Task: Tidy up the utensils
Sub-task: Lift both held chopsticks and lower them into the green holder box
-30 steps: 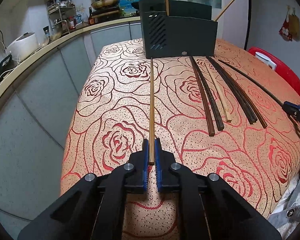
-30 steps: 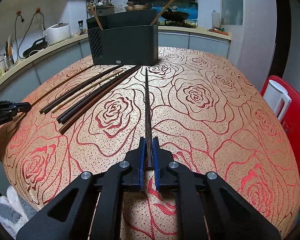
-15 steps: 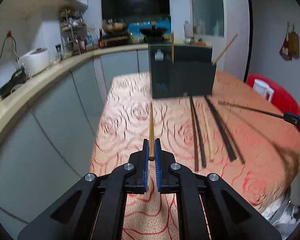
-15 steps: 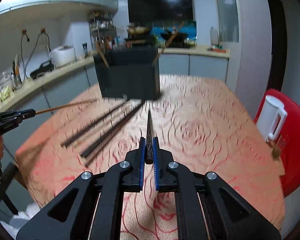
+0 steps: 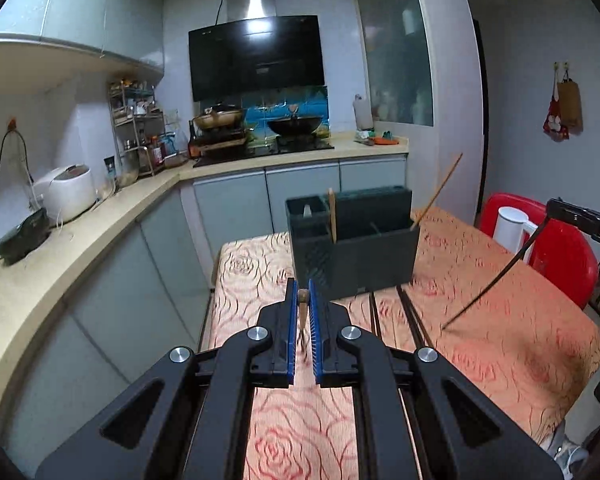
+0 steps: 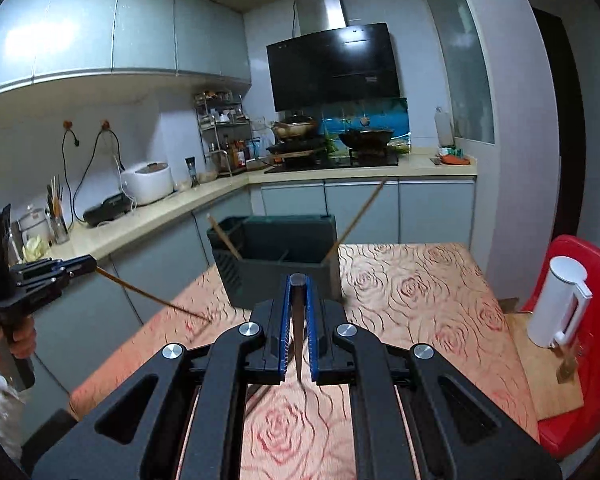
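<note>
Both grippers are clamped tight: left gripper [image 5: 303,300] on a light chopstick [image 6: 152,297], right gripper [image 6: 298,288] on a dark chopstick [image 5: 496,276]. Holder [image 5: 356,240] sits mid-frame. Long tips probably swing, could clip its rim.

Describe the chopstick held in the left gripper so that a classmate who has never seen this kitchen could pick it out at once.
Find the table with the rose-patterned cloth and the dark utensil holder at its far end. To the holder's left, seen from the right wrist, the left gripper is shut on a light brown chopstick. It slants down above the cloth, unlike the dark chopsticks lying flat.
</note>
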`<action>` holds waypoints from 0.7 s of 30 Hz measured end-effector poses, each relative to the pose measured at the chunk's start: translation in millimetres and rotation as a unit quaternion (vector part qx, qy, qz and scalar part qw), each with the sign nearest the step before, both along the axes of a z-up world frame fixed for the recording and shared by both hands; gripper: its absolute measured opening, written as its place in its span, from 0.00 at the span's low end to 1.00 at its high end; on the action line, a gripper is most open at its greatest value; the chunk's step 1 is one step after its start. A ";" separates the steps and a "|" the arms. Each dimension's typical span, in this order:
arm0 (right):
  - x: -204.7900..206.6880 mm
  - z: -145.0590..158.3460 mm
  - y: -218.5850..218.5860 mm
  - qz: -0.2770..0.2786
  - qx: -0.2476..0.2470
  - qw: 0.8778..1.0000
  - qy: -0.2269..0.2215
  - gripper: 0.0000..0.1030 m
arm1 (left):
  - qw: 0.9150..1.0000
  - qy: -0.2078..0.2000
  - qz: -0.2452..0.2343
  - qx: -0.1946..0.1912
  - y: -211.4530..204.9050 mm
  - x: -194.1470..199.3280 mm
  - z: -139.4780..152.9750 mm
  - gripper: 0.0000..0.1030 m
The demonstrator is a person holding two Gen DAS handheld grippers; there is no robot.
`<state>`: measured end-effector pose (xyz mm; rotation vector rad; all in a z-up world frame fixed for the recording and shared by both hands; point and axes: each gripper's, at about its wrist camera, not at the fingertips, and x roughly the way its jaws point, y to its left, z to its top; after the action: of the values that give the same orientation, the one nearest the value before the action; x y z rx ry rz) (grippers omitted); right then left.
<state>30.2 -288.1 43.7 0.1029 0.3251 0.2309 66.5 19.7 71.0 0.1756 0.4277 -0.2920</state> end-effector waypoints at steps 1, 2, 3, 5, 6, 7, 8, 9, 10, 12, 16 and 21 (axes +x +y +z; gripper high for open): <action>5.0 3.7 0.4 0.003 0.001 1.000 0.002 0.08 | 1.000 0.001 -0.002 -0.002 -1.1 6.2 5.1 0.05; 10.5 8.1 0.6 0.004 0.002 1.000 0.003 0.08 | 1.000 0.002 -0.004 -0.002 -2.0 10.7 8.5 0.05; 16.1 12.5 1.2 0.007 0.001 1.000 0.005 0.08 | 1.000 0.004 -0.005 -0.003 -3.9 14.6 11.7 0.05; 27.2 21.0 1.6 0.008 -0.002 1.000 0.010 0.08 | 1.000 0.009 -0.010 -0.002 -7.8 24.8 20.4 0.05; 33.5 25.9 2.2 0.009 -0.004 1.000 0.015 0.08 | 1.000 0.010 -0.012 0.000 -9.9 28.0 23.7 0.05; 39.0 30.7 1.8 0.011 -0.003 1.000 0.019 0.08 | 1.000 0.010 -0.014 0.004 -12.3 31.0 27.7 0.05; 42.9 34.4 0.9 0.013 -0.003 1.000 0.021 0.08 | 1.000 0.009 -0.017 0.009 -15.1 33.3 32.7 0.05; 48.4 40.7 0.6 0.016 -0.002 1.000 0.023 0.08 | 1.000 0.009 -0.022 0.012 -17.8 35.4 38.5 0.05; 52.0 46.8 0.5 0.019 -0.001 1.000 0.023 0.08 | 1.000 0.008 -0.025 0.014 -19.1 36.4 42.7 0.05; 55.8 57.9 0.6 0.023 0.001 1.000 0.021 0.08 | 0.999 0.008 -0.036 0.016 -24.8 38.9 55.6 0.05; 64.1 82.8 2.5 0.024 0.002 1.000 0.010 0.08 | 0.998 0.006 -0.064 0.004 -36.6 44.8 84.6 0.05; 82.0 112.3 2.6 0.014 0.000 1.000 -0.010 0.08 | 0.996 -0.008 -0.087 -0.018 -54.1 58.4 120.4 0.05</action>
<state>112.3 -285.5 156.1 0.0959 0.3059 0.2597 124.9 -34.4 191.3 0.1801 0.3924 -0.4694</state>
